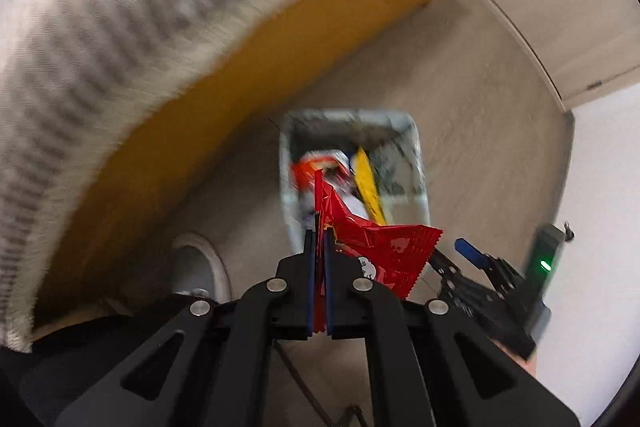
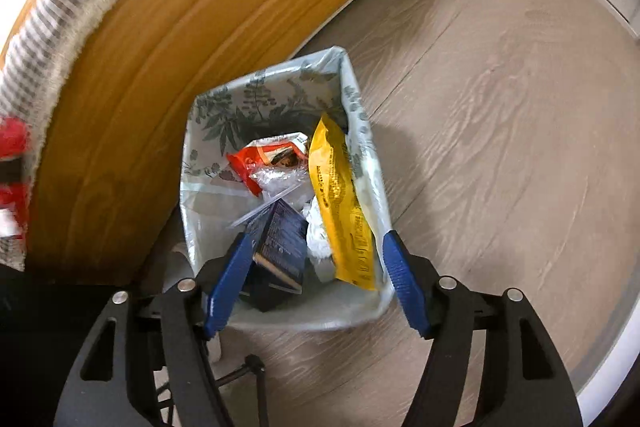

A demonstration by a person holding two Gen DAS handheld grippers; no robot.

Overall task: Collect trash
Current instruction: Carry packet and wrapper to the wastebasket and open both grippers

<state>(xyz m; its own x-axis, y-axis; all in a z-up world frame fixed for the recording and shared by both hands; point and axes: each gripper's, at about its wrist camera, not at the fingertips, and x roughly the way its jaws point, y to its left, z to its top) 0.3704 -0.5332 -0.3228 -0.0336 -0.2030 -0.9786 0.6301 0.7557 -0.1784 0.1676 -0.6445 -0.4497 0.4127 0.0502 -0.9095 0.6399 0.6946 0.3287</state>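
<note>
My left gripper (image 1: 318,235) is shut on a red foil wrapper (image 1: 380,247) that sticks out to the right of the jaws. It hangs over the near-left edge of a small bin (image 1: 416,147) lined with a leaf-print bag. My right gripper (image 2: 317,238) stands open directly above the same bin (image 2: 240,99). A dark blue packet (image 2: 280,239) lies in the bin beside the left finger, with no pad pressing on it. A yellow packet (image 2: 340,199), an orange-red wrapper (image 2: 248,163) and clear plastic also lie inside.
A wooden bed frame (image 2: 160,67) with a striped cover (image 1: 120,7) runs along the bin's left side. Pale wood floor (image 2: 500,107) spreads to the right. A grey rounded shape, perhaps a slipper (image 1: 200,263), sits by the frame. A cupboard door (image 1: 560,7) stands far right.
</note>
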